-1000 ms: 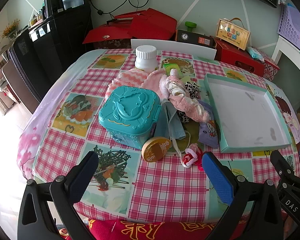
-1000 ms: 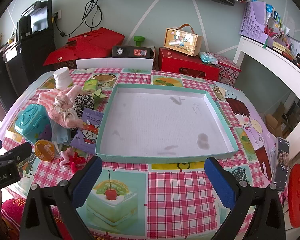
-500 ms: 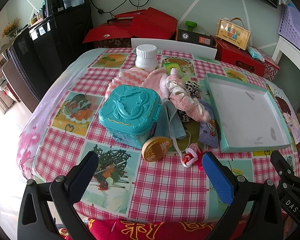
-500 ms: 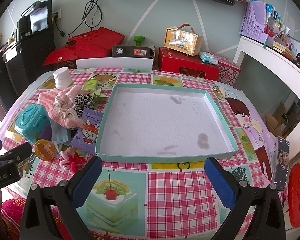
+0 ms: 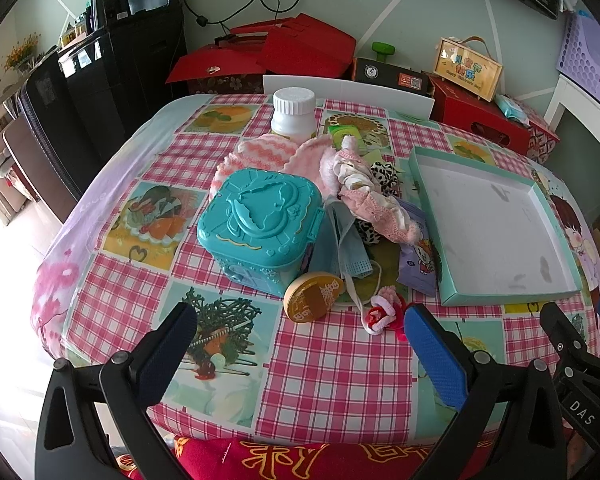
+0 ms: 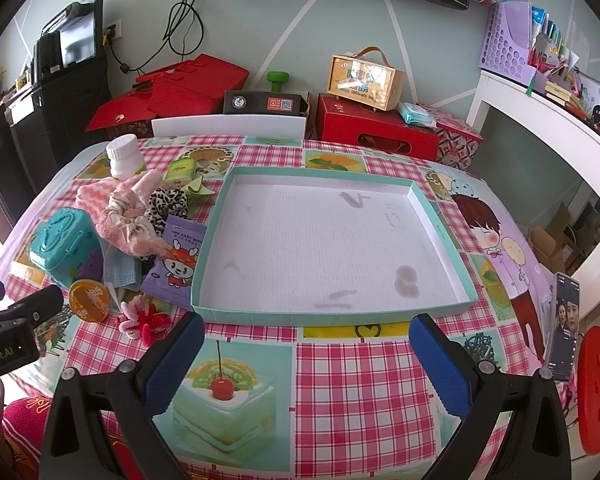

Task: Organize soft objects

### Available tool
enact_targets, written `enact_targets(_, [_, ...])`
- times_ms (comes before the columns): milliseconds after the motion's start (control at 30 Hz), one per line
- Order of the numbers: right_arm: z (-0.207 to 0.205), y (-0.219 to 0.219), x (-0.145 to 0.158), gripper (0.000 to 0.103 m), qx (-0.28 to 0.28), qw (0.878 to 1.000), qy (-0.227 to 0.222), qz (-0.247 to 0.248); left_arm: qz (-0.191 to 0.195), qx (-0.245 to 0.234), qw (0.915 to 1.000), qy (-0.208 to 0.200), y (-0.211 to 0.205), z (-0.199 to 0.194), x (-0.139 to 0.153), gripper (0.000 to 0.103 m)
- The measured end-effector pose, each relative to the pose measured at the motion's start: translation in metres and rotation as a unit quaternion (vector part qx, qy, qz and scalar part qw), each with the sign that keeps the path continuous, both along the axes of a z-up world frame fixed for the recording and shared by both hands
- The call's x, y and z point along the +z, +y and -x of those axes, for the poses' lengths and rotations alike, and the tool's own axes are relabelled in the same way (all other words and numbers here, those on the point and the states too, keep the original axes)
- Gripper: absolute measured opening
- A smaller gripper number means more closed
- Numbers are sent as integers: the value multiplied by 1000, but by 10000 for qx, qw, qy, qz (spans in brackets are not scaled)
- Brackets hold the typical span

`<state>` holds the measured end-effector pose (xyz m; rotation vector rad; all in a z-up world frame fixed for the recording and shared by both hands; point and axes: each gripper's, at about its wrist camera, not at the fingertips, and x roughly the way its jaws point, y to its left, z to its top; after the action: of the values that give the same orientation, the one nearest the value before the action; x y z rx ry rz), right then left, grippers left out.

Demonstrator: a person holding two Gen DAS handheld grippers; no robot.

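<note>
Both grippers — left gripper (image 5: 298, 334), right gripper (image 6: 306, 344) — gape empty over glossy checked tablecloth (image 6: 360, 392), near a shallow rectangular cardboard tray (image 6: 300, 316).

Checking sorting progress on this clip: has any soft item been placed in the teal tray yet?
No. In the right wrist view the teal tray holds nothing, only stains on its white floor, and the soft pile lies beside it.
</note>
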<state>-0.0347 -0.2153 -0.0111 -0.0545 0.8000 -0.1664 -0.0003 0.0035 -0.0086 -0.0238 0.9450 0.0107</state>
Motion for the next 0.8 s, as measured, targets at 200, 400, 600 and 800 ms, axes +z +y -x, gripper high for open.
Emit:
enact_targets(200, [1,-1,0,103,7,10000,-24,-38,143,-15,9998,-102,4,3,9,103])
enact_targets(400, [-5,-6,6,103,136,9990,-78,-423,459,-311,9981,-271,10,-9,41,103])
enact_targets(600, [-25,1,25,103,458,9961,-177,-736,746,-171,9969,-175,29,-43,63,103])
enact_targets(800, [-54,24,39,103,922,9913,-155,-931,1060,153,9941,-169,54,-73,70,103])
